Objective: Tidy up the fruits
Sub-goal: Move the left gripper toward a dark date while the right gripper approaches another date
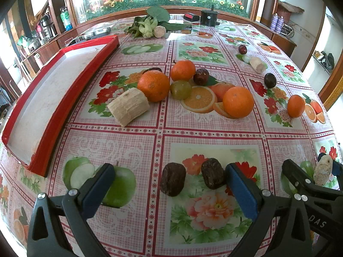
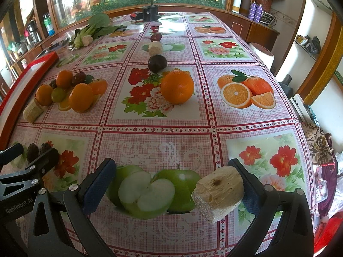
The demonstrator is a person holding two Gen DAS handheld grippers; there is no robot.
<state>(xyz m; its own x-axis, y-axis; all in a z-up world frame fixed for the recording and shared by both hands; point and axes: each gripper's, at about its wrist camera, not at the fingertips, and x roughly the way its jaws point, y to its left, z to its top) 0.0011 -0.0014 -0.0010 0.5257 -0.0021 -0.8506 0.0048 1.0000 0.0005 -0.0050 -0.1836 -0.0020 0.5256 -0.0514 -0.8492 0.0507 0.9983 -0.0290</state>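
Note:
My left gripper (image 1: 169, 190) is open low over the flowered tablecloth. Two dark dried fruits lie between its fingers: one (image 1: 172, 178) in the middle, the other (image 1: 212, 173) touching the right finger. My right gripper (image 2: 172, 184) is open too. A peeled banana piece (image 2: 218, 194) rests on the cloth against its right finger, far from the left finger. A cluster of oranges (image 1: 153, 85), a green fruit (image 1: 181, 89), a red jujube (image 1: 201, 76) and another banana piece (image 1: 128, 106) sits mid-table. The red tray (image 1: 70, 105) at the left holds nothing.
Further right lie a single orange (image 2: 177, 86), a dark round fruit (image 2: 157, 63), a banana stub (image 2: 155, 48) and a red jujube (image 2: 156, 36). Leafy greens (image 1: 150, 24) and a black device (image 1: 209, 17) stand at the far end. The table edge curves down the right.

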